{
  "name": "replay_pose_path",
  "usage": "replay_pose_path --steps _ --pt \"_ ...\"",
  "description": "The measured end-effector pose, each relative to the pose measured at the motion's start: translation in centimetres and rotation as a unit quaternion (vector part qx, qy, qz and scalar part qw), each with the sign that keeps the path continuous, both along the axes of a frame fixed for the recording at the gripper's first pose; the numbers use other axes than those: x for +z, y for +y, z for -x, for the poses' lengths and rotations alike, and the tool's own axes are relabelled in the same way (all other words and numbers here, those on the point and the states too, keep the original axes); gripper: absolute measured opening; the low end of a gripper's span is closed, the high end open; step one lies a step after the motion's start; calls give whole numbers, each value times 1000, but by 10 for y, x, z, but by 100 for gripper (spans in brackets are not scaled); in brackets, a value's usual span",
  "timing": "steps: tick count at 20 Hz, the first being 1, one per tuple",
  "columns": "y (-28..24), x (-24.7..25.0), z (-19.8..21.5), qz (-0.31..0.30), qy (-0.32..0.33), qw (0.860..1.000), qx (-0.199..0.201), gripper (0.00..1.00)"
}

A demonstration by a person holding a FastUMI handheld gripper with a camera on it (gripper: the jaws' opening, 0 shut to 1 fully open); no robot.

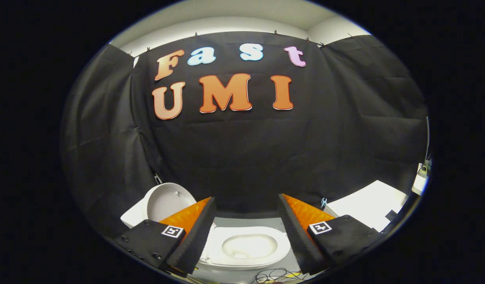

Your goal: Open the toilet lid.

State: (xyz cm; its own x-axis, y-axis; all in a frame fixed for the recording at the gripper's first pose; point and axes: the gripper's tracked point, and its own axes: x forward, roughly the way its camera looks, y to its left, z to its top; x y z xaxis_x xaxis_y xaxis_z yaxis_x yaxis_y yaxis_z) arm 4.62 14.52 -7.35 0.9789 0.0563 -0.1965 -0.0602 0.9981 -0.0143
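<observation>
**Gripper hanging above a small toilet whose bowl is showing between its fingers**

A black cloth wall (242, 150) is filling the far side of the booth, hanging in soft folds down to a pale floor.

To the far right, a flat white board or box (368, 205) is lying near the foot of the cloth; what it is cannot be told.

Below the gripper, a small white toilet (246, 246) is sitting on the floor, its oval seat ring and open bowl facing up. Its long axis appears to be running left to right, with the hinge end on the left.

At that left end, the toilet lid (165, 201) is standing up, a rounded white disc rising just behind the left finger and partly hidden by it. Judging from this, the lid is looking already raised, though whether it is resting fully back cannot be told.

The gripper (246, 213) is hovering with its fingers spread wide apart, holding nothing and touching nothing. The bowl is lying between and beneath them; the lid is lying to the left of the jaws, nearer the left finger.

Near the toilet's front, a tangle of thin dark wire (272, 275) is lying on the floor.
</observation>
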Motion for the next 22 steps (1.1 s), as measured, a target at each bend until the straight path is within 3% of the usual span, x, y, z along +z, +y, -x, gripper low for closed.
replay_pose_path --steps 11,22 --pt "-65 78 12 -1 -56 998 -17 100" --pt "-78 88 16 -11 -66 998 -18 100"
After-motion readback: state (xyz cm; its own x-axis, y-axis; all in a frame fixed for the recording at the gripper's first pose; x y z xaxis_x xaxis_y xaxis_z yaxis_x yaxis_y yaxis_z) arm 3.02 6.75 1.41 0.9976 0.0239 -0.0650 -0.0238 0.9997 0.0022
